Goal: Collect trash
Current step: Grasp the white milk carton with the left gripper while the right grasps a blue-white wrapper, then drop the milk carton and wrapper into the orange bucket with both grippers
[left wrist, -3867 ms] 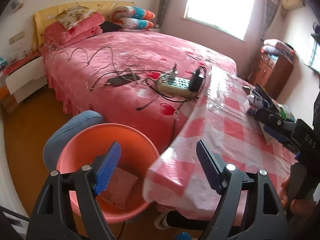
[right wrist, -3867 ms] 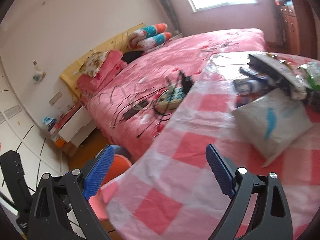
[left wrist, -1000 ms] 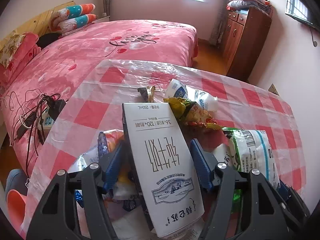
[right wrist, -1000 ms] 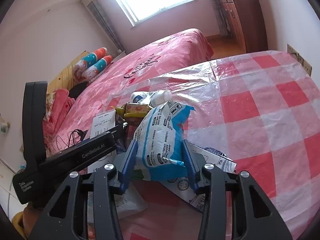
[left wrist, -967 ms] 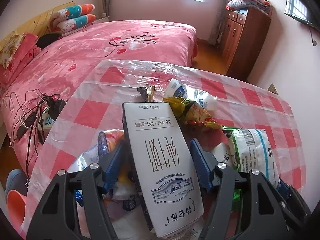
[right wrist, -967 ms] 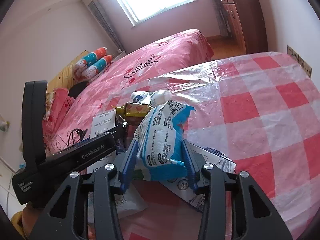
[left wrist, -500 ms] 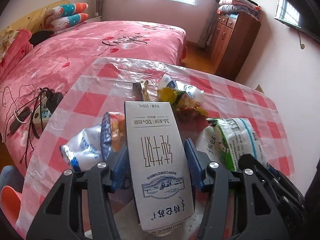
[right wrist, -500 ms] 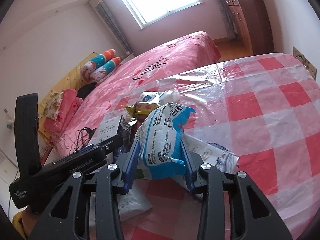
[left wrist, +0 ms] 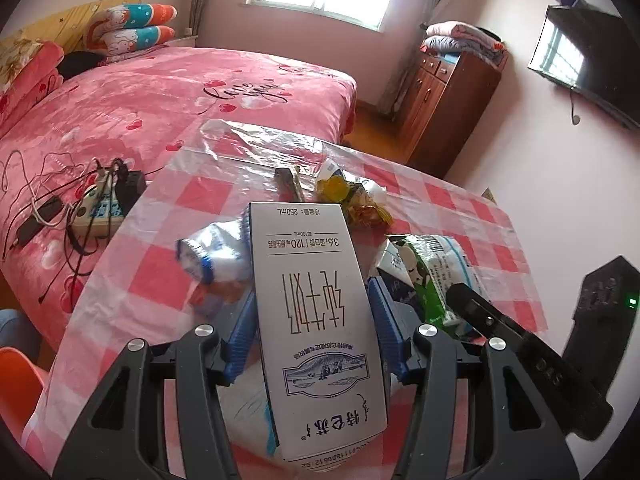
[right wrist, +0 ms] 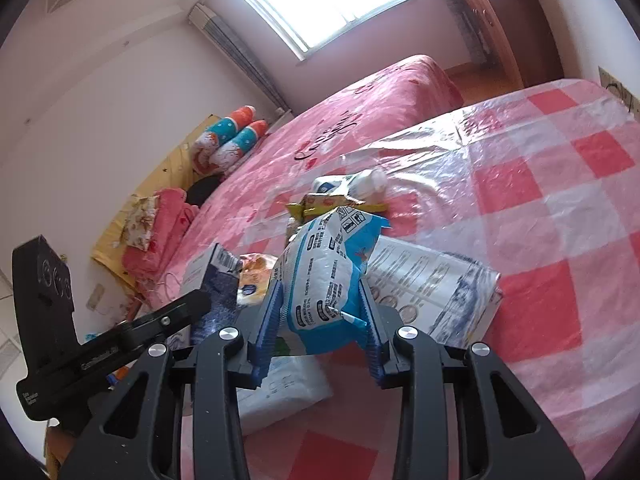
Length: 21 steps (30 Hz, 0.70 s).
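Observation:
My left gripper (left wrist: 314,320) is shut on a white milk carton (left wrist: 312,292) with dark print, held up over the trash pile on the pink checked table (left wrist: 192,200). In the right wrist view the carton (right wrist: 212,272) and the left gripper (right wrist: 120,340) show at the left. My right gripper (right wrist: 320,312) is shut on a blue-and-white snack bag (right wrist: 324,272), its jaws still closing a little on it. The same bag (left wrist: 436,276) shows in the left wrist view, green and white, beside the right gripper (left wrist: 500,328).
A crushed clear bottle (left wrist: 212,256), yellow wrappers (left wrist: 352,200) and a flat white packet (right wrist: 432,292) lie on the table. An orange basin (left wrist: 16,380) sits low at the left. A power strip with cables (left wrist: 96,208) lies on the pink bed (left wrist: 160,100). A wooden cabinet (left wrist: 448,108) stands behind.
My left gripper closed on the carton, then drew back and up with it, so more of the table shows. My right gripper squeezed the bag tighter and tilted upward, staying in place.

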Available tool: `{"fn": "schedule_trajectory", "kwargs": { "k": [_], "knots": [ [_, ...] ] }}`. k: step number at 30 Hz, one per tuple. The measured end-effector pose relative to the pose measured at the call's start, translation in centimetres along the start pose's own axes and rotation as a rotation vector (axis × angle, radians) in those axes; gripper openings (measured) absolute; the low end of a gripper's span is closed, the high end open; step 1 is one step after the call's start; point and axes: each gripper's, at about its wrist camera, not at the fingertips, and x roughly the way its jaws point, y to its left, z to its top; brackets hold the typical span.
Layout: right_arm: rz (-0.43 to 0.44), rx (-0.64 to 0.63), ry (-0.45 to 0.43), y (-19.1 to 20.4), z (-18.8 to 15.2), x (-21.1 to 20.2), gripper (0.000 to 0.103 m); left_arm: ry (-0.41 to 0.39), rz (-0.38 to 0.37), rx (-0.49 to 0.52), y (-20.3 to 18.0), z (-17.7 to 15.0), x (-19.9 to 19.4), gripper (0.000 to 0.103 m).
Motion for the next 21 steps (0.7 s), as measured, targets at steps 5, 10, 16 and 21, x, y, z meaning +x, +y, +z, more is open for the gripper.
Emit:
{"fn": "schedule_trajectory", "kwargs": {
  "k": [5,10,16,21],
  "knots": [
    [0.017,-0.007,0.006,0.9,-0.9,-0.3,0.038,-0.007,-0.015,-0.016,1.8,-1.1,-1.9,0.055],
    [0.046,-0.017,0.021,2.2,-1.9,-0.6,0.038,-0.006,-0.023,-0.036,3.8,-2.2,-3.5,0.055],
    [0.082,-0.045,0.057,4.8,-3.7,-0.5,0.037,-0.020,-0.025,-0.062,6.5,-3.7,-5.9,0.055],
    [0.112,-0.114,0.093,8.4,-5.6,0.0,0.037,-0.042,-0.006,-0.090,9.2,-4.9,-8.2,0.055]
  ]
}}
